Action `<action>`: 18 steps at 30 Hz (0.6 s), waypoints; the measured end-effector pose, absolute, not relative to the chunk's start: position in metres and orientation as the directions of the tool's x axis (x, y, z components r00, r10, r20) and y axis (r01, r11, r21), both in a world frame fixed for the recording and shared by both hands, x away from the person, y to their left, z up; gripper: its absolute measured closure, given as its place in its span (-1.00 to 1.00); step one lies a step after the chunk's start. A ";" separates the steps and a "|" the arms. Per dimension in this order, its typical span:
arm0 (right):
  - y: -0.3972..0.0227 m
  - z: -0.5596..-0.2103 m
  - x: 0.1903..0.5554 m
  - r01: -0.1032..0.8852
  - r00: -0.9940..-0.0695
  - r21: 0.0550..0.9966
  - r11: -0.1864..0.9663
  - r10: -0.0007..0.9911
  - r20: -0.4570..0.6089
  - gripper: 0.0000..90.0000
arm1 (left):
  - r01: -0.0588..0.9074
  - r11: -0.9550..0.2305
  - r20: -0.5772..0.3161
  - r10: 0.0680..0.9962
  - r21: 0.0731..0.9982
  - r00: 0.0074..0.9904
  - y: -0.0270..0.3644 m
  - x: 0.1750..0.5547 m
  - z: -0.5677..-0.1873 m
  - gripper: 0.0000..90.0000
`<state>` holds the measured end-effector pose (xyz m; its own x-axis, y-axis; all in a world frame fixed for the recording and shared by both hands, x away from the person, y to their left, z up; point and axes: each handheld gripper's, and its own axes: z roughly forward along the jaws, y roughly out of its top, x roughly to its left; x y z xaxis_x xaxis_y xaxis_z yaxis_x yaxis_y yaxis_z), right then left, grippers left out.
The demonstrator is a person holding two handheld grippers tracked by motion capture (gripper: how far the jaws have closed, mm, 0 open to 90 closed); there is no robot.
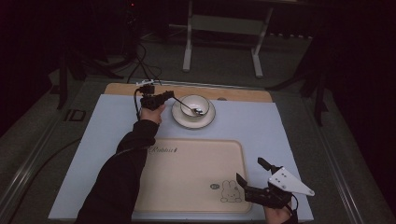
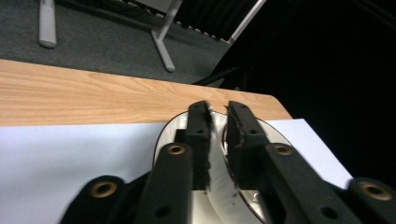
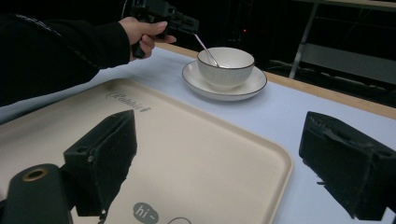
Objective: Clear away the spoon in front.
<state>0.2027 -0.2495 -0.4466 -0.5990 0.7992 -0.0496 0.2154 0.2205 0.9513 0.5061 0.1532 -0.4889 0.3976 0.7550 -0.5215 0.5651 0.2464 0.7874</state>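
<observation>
A white bowl [image 1: 196,101] stands on a white saucer [image 1: 176,115] at the back of the mat. A thin metal spoon [image 1: 186,105] leans into the bowl, and my left gripper [image 1: 171,94] is shut on its handle just left of the rim. Along the left gripper [image 2: 217,108] jaws, the spoon handle [image 2: 212,140] runs between them above the saucer [image 2: 161,135]. My right gripper [image 1: 250,169] is open and holds nothing at the near right corner of the beige tray [image 1: 196,172]. From the right gripper [image 3: 219,121], bowl [image 3: 225,65], spoon [image 3: 205,46] and saucer [image 3: 252,86] lie ahead.
The tray [image 3: 187,154] carries a rabbit drawing and lies on a pale blue mat [image 1: 261,126] over a wooden table [image 1: 243,93]. The person's left sleeve [image 1: 116,182] crosses the tray's left edge. A white metal stand [image 1: 187,46] is on the floor behind.
</observation>
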 end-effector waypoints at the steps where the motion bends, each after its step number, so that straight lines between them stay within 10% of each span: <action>1: -0.249 -0.446 0.203 0.214 -0.599 0.951 0.221 0.799 -0.051 -0.75 | 0.561 0.258 -0.529 0.750 0.787 0.397 0.153 0.505 -0.488 0.86; 18: -0.250 -0.446 0.203 0.216 -0.598 0.953 0.215 0.800 -0.045 -0.75 | 0.499 0.246 -0.496 0.733 0.831 0.465 0.144 0.495 -0.458 1.00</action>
<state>0.2032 -0.2499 -0.4464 -0.5979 0.8003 -0.0454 0.2155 0.2150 0.9525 0.4948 0.1442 -0.4583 0.4648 0.7332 -0.4963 0.4986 0.2465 0.8310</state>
